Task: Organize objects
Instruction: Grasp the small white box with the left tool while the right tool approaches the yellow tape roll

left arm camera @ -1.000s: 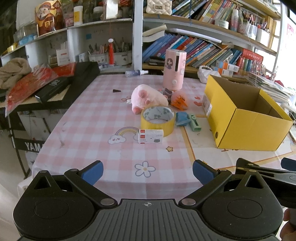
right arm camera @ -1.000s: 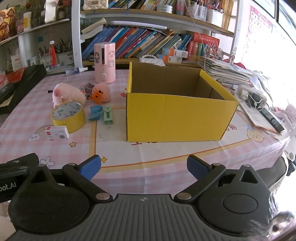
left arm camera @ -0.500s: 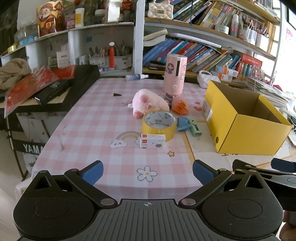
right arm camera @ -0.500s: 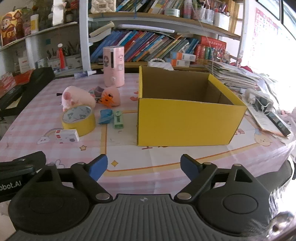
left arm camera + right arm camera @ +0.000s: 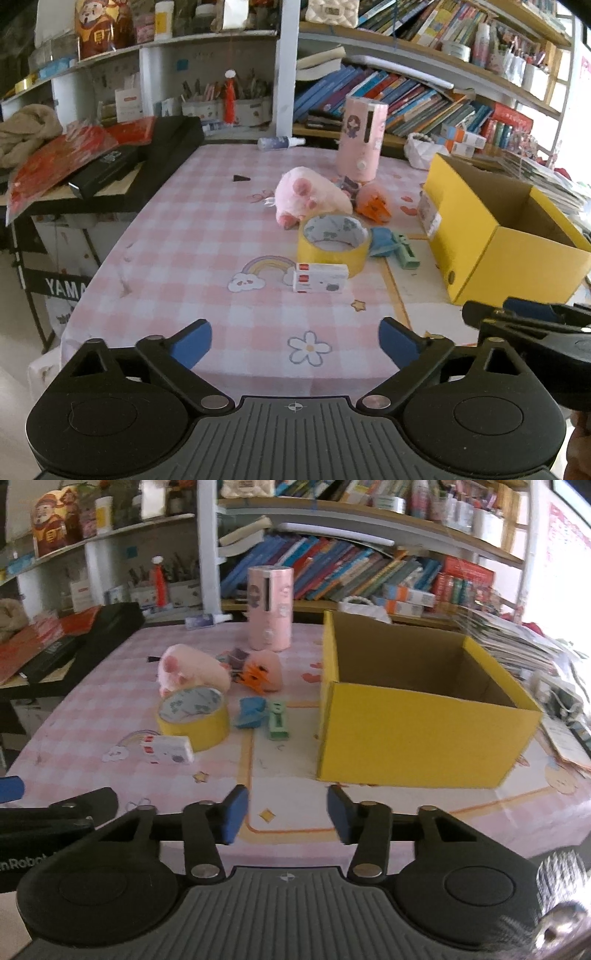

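So both grippers were hanging over the near edge of the tabletop point(image 5: 207, 236), nothing in either one. The left gripper point(image 5: 294, 341) had its blue pads spread wide and had just been narrowing a little, with only pink checked cloth showing between them. The right gripper point(image 5: 283, 814) had just been pinching in a lot; its pads stood fairly close together with a clear gap left, and nothing in that gap but tabletop. Neither one was touching any of the stuff.

Taking the yellow box point(image 5: 417, 734) as the landmark: it sat open on top and looked empty from what I could see. Everything else was off to its left in the right wrist view. The green clip point(image 5: 277, 722) and the blue clip point(image 5: 251, 710) lay nearest to it, side by side. Further left was the yellow tape roll point(image 5: 194, 722), with the small white carton point(image 5: 166, 749) right up against its front. Behind the roll lay the pink plush pig point(image 5: 192, 670) and an orange toy point(image 5: 260, 674), and the pink cylinder point(image 5: 270, 607) stood upright behind those.
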A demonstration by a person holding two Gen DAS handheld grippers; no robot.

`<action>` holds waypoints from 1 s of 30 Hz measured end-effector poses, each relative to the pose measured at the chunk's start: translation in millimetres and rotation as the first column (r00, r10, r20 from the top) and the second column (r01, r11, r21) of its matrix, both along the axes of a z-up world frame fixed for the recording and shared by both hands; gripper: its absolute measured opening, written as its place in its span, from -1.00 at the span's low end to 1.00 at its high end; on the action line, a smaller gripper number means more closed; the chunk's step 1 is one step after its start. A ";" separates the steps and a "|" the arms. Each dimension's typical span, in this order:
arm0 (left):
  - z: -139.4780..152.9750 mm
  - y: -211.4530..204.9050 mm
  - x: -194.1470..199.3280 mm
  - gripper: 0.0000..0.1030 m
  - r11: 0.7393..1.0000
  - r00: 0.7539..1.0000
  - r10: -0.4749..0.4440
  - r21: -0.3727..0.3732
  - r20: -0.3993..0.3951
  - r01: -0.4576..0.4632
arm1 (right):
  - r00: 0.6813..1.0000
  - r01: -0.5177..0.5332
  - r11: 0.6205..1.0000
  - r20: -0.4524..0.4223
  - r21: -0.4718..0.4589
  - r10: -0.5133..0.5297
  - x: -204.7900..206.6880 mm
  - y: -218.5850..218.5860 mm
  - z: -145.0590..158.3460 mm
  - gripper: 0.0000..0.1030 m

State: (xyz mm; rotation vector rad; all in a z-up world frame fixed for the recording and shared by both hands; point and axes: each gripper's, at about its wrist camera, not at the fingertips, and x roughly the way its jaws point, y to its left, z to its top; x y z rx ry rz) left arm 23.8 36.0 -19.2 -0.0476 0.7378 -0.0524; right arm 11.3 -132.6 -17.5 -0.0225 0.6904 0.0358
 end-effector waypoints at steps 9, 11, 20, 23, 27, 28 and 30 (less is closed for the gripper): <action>-9.2 7.0 30.8 0.28 1.000 0.999 0.017 0.006 -0.042 -0.017 | 0.995 -0.098 0.995 0.036 0.008 0.098 35.5 14.3 1.7 -0.37; -12.5 7.5 39.5 -0.01 1.000 0.998 0.001 -0.007 -0.063 -0.002 | 0.993 -0.113 0.994 0.037 0.014 0.112 45.7 15.7 1.9 -0.44; -29.2 -10.4 78.2 0.26 0.999 0.996 -0.049 -0.012 -0.081 0.048 | 0.981 -0.185 0.983 0.057 0.005 0.185 84.4 22.4 4.3 -0.66; -36.1 -20.3 90.1 0.29 0.998 0.995 -0.061 0.016 -0.080 0.063 | 0.978 -0.199 0.980 0.063 -0.009 0.199 95.4 22.6 4.3 -0.65; -48.2 -28.9 106.8 0.29 0.997 0.992 -0.066 0.023 -0.108 0.069 | 0.972 -0.219 0.975 0.080 -0.036 0.221 105.3 21.8 5.6 -0.65; -51.1 -30.8 110.0 0.29 0.997 0.991 -0.065 0.024 -0.117 0.068 | 0.971 -0.221 0.974 0.083 -0.040 0.224 107.7 21.0 6.0 -0.65; -56.3 -33.4 114.9 0.29 0.997 0.989 -0.064 0.021 -0.133 0.068 | 0.970 -0.225 0.973 0.085 -0.047 0.228 113.9 19.4 5.9 -0.64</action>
